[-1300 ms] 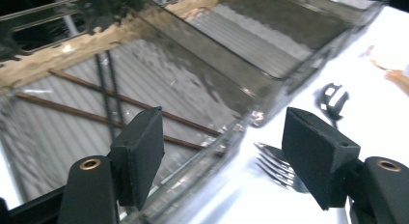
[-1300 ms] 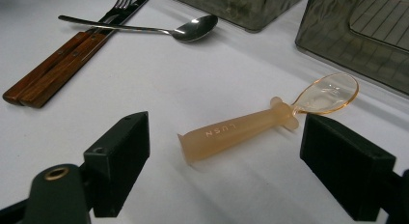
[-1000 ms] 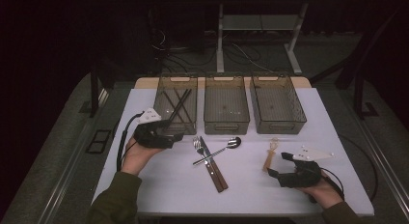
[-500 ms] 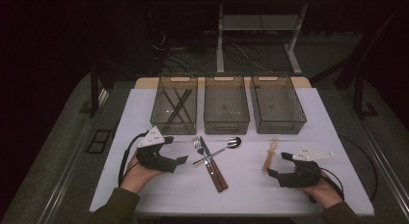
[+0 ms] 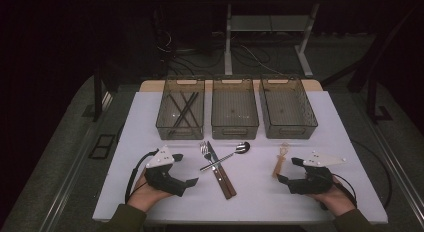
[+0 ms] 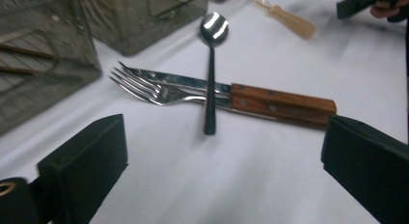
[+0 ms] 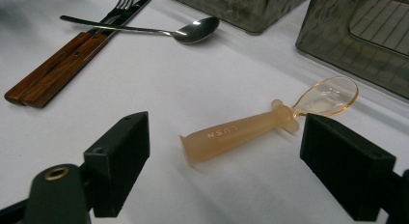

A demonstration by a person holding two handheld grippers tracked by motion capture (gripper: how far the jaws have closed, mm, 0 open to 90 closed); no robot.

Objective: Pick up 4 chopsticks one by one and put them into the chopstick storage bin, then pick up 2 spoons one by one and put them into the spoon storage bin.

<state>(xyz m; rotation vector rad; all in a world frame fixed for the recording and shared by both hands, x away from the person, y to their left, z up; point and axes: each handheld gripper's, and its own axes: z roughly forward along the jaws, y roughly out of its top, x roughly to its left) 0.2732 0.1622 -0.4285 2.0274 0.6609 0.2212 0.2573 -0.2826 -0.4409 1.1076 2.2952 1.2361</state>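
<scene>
While its jaws have just opened wide, left gripper (image 5: 183,170) holds nothing.

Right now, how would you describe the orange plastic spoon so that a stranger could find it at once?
Start from the three grey bins at the far side of the white table. Below the rightmost one, just ahead of the right gripper, lies the spoon. Unlike the metal cutlery at the centre, it is translucent orange plastic with a thick stubby handle, and it lies alone.

Three smoky plastic bins (image 5: 235,112) lined the white table's (image 5: 150,117) far edge; nearer lay a steel spoon (image 5: 226,156) across a wooden-handled knife (image 5: 222,172) and fork (image 5: 214,168), a translucent amber plastic scoop (image 5: 280,160) toward the right edge.
</scene>
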